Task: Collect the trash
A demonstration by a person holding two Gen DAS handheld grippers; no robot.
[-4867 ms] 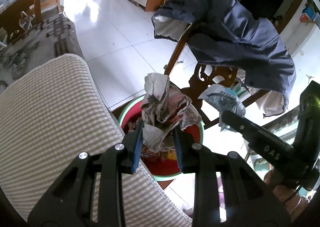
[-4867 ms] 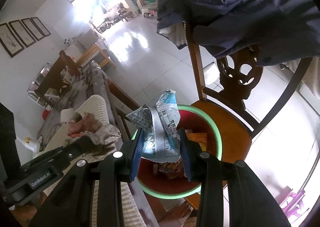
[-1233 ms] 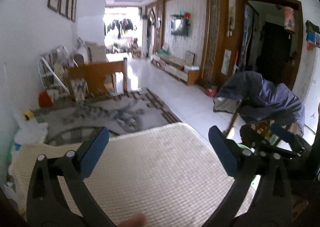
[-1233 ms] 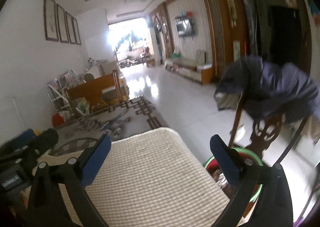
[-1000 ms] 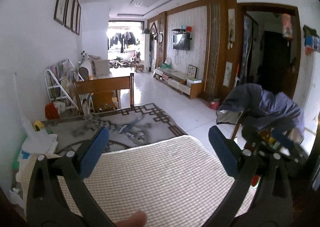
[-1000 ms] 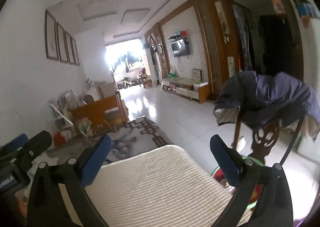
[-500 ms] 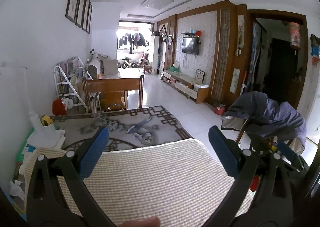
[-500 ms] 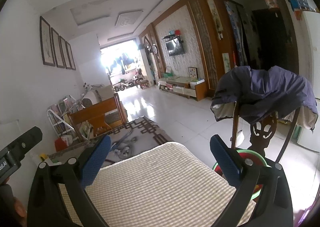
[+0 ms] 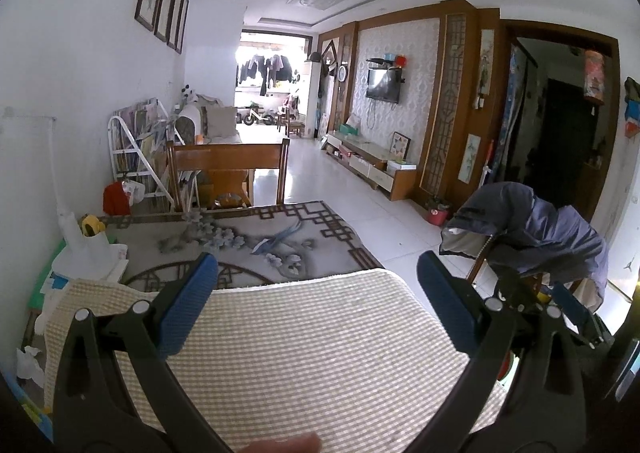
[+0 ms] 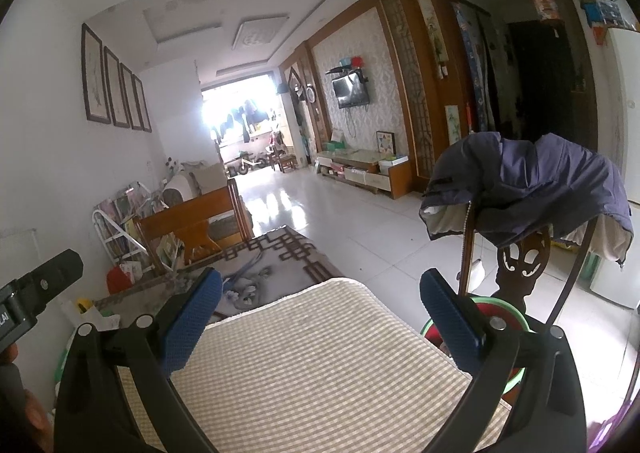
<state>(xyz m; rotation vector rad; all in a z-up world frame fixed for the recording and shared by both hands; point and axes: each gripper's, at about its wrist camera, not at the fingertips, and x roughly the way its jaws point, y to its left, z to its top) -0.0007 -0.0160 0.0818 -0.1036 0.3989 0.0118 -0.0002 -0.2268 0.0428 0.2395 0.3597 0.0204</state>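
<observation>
My left gripper [image 9: 318,301] is open wide and empty, held above a beige checked mat [image 9: 288,349] on the table. My right gripper [image 10: 320,317] is also open wide and empty over the same mat [image 10: 304,365]. The red basin with a green rim [image 10: 516,323] sits on a wooden chair at the right, partly hidden behind my right finger; what lies in it is hidden. In the left wrist view the right gripper [image 9: 560,309] shows at the right edge. Crumpled white paper [image 9: 28,367] lies at the mat's left edge.
A wooden chair with a navy jacket [image 10: 528,181] draped over its back stands right of the table. A grey patterned cloth [image 9: 240,241] covers the table beyond the mat. A white bag [image 9: 84,249] and clutter sit far left. Another wooden chair [image 9: 228,173] stands behind.
Both grippers held crumpled wrappers over the basin 4.9 s ago; now both are open and empty. Over the last second both have tilted up and pulled back slightly.
</observation>
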